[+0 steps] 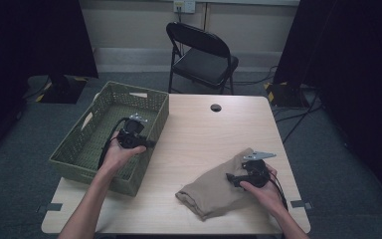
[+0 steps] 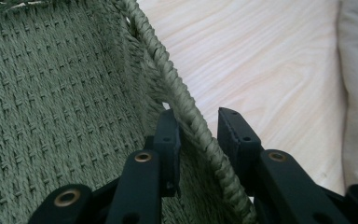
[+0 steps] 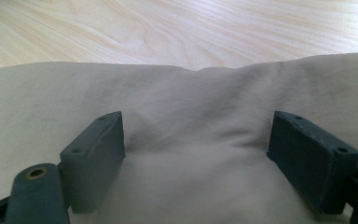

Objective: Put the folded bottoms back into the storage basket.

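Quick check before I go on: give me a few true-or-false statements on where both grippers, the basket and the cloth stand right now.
1. The left gripper straddles the rim of the green basket. True.
2. The right gripper is shut on the tan cloth. False: its jaws stand wide apart over the cloth.
3. The cloth lies inside the basket. False: it lies on the table, right of the basket.
4. A black folding chair stands beyond the table. True.

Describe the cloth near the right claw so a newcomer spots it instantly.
Start at the light wooden table. On its near right part lies a crumpled tan cloth, under the right claw. It is the table's one soft item; the green woven basket sits left.
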